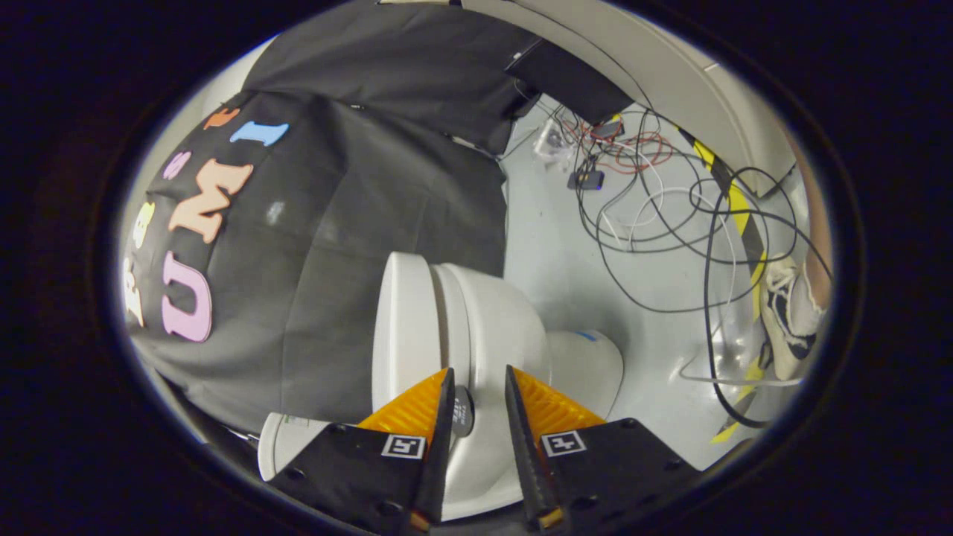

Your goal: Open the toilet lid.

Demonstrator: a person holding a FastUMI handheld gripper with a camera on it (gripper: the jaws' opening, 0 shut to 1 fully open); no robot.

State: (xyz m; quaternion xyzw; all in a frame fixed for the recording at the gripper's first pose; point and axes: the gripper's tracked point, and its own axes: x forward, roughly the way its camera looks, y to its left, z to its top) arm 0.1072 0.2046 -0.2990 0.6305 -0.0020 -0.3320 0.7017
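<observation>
I held my gripper at the bottom centre of the frame, its fingers parted by a narrow gap and pinching nothing. The toilet stood just ahead of and under the fingers, in the lower middle of the frame, seen rolled to one side. Its lid stood raised, a flat white slab left of the bowl and close to the black cloth wall, with the seat just beside it. A round button showed between the fingers, on the white tank top. To the right of the frame, loose cables lay across the grey floor, with a shoe at the far right. I judged the opening itself to be done and the step in hand to be the release. The next move called for drawing the fingers back clear without knocking the lid.
</observation>
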